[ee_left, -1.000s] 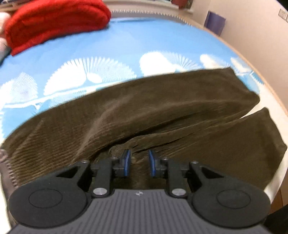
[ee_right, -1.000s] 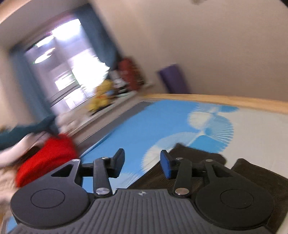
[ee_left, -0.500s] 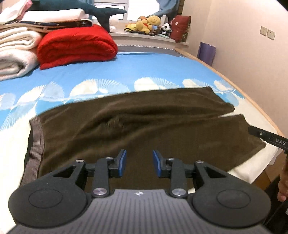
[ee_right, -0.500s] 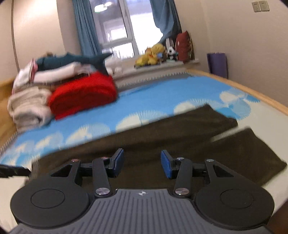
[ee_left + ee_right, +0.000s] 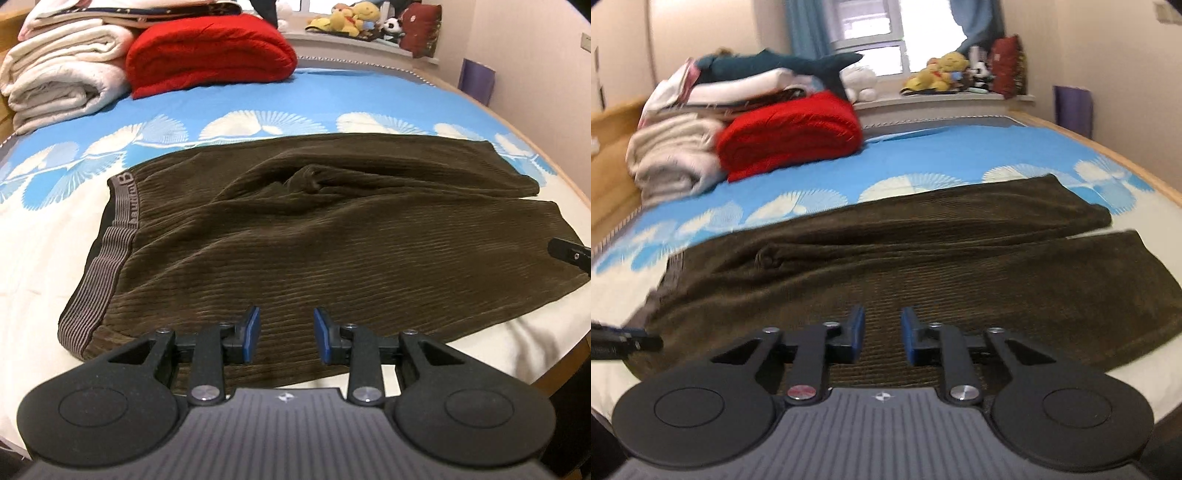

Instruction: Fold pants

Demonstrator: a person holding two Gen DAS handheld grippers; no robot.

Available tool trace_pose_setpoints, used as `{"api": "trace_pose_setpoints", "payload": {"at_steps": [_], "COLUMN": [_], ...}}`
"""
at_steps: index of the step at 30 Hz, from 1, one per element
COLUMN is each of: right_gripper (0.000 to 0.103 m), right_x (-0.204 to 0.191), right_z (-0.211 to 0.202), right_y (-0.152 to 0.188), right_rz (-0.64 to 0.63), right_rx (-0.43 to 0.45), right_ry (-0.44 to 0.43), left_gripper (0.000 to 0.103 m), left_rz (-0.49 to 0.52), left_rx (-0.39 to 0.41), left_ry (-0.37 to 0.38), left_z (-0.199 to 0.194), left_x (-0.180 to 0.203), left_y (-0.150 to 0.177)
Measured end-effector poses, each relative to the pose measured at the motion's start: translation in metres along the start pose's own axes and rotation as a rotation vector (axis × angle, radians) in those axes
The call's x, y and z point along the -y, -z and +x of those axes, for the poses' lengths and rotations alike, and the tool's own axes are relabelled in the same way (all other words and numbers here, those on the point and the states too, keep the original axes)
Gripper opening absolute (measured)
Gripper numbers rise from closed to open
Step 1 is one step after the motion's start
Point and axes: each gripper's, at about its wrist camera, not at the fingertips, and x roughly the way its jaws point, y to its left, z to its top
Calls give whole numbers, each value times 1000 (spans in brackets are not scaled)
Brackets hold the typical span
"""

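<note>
Two grippers hang over the near edge of a bed, each aimed down at a pair of dark brown corduroy pants spread flat across the blue-and-white sheet. The waistband, grey and ribbed with lettering, lies to the left; the two legs run to the right, side by side, with a narrow split between them at the hems. A small bunched crease sits near the middle of the cloth.

The left gripper stands partly open with nothing between its blue pads; corduroy shows through the gap, below the fingers. The right gripper has a narrower gap, its jaws having just been closing, and it too grips nothing, the cloth lying beneath it untouched.

Farther back on the bed rest a folded red blanket and a stack of white bedding. Plush toys line the windowsill.
</note>
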Motion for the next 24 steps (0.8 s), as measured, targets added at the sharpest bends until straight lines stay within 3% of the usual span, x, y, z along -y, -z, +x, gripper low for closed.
{"api": "trace_pose_setpoints", "payload": {"at_steps": [8,12,18,20,24], "right_gripper": [20,22,29,40,40], "right_x": [-16,-19,-20,-20,-5], "right_z": [20,33,59,66,82], "right_y": [7,11,26,28,36], "right_rz": [-19,20,39,37,185], "right_rx": [-85,-149,-290,-322,-405], "right_ry": [-27,-51,-67,-64,-63], "left_gripper": [33,33,34,35,37], "left_rz": [7,-42,-44,-72,-167], "left_rx": [5,-24,-132,-166,-248], "left_ry": [16,18,55,85,149], "left_z": [-9,-7,10,17,35], "left_x": [-19,-34,-41,-42,-45], "left_y": [9,15,25,25,25]}}
